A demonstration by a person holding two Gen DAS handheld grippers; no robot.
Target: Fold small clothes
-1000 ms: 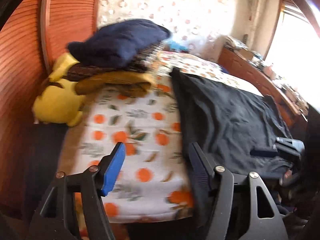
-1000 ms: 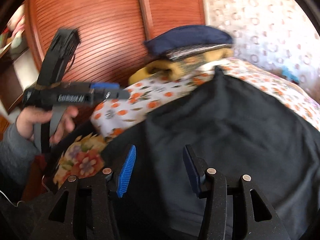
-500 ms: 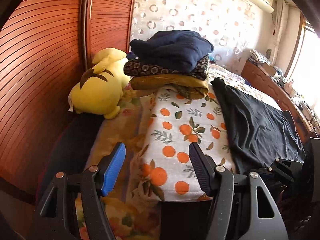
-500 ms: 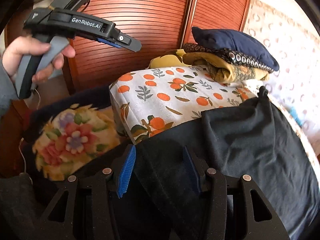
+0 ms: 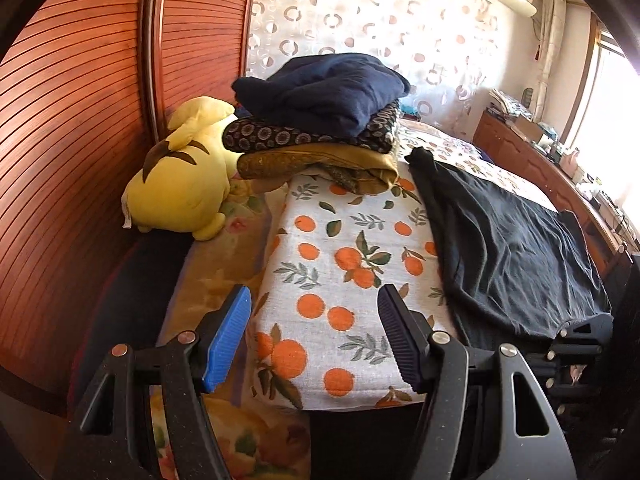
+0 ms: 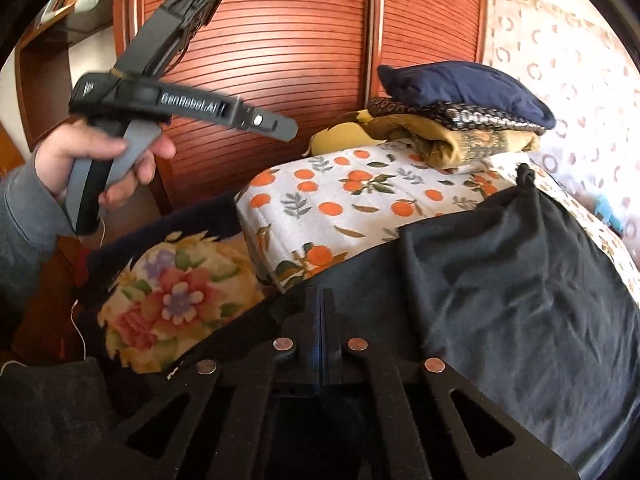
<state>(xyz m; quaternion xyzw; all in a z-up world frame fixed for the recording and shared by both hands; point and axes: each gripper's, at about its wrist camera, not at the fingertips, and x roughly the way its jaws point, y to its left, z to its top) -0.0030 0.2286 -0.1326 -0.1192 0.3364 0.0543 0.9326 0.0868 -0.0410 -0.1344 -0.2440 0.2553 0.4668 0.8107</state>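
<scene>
the right claw [image 6: 320,312] had just snapped closed on the near edge of the dark garment [image 6: 500,300], spread lengthwise up the bed [image 5: 340,264]; the left claw [image 5: 312,340] hung open, empty, left of it.

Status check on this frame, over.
Left gripper open, empty, over orange-print cover. Right gripper just closed at black garment's near edge; pinch unclear. Garment spread out, unfolded. Nothing lying on it.
</scene>
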